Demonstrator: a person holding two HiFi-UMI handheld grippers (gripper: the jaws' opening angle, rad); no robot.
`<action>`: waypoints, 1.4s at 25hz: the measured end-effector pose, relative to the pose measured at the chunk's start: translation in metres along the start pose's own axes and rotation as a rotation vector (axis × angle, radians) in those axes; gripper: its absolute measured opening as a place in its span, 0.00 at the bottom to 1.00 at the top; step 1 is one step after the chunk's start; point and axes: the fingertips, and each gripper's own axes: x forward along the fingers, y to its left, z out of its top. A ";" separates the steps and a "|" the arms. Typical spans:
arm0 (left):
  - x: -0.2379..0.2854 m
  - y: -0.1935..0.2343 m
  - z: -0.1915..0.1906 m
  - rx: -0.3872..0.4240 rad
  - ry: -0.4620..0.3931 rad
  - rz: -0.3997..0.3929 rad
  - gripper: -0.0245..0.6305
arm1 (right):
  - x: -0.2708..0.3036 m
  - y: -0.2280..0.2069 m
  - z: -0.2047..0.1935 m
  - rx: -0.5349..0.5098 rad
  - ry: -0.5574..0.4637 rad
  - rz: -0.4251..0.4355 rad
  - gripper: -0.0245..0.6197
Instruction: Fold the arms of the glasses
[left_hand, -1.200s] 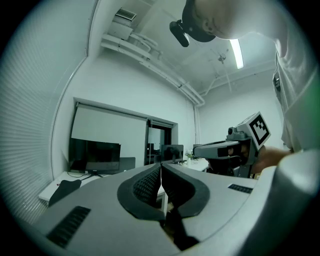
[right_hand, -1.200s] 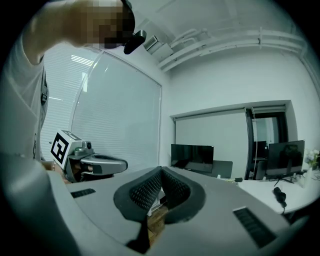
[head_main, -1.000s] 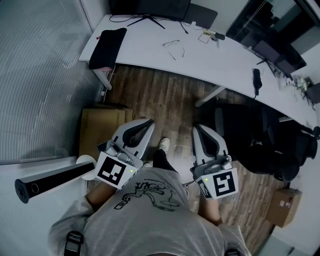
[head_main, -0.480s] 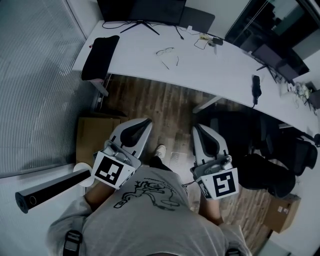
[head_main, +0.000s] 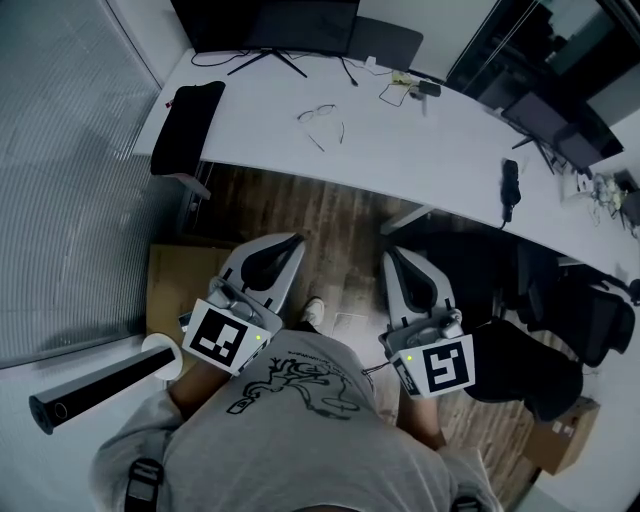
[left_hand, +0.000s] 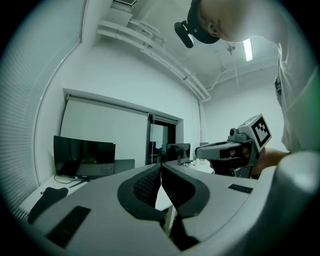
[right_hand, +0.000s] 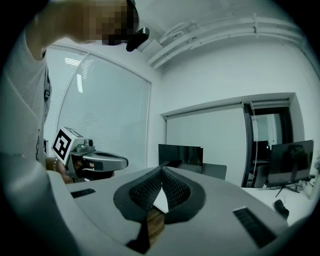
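Holding left tool (head_main: 293, 243), right tool (head_main: 391, 258) fully closed, empty; glasses (head_main: 318, 115) on desk (head_main: 400, 150), arms unfolded, well apart from both

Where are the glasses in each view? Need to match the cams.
Head view: the glasses lie on the white desk, upper centre of the picture.
Left gripper view: not in it.
Right gripper view: not in it.
Shared landmark: the black monitor at the desk's far end, top of the head view, left of the jaws, just above the jaws.
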 end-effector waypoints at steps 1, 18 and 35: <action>0.006 0.000 -0.002 0.001 0.009 0.003 0.07 | 0.001 -0.006 -0.001 0.000 0.001 0.002 0.05; 0.059 0.020 -0.025 -0.006 0.074 0.017 0.07 | 0.032 -0.055 -0.013 0.003 0.011 0.022 0.05; 0.133 0.131 -0.018 -0.012 0.059 0.040 0.07 | 0.150 -0.102 0.000 -0.007 0.033 0.022 0.05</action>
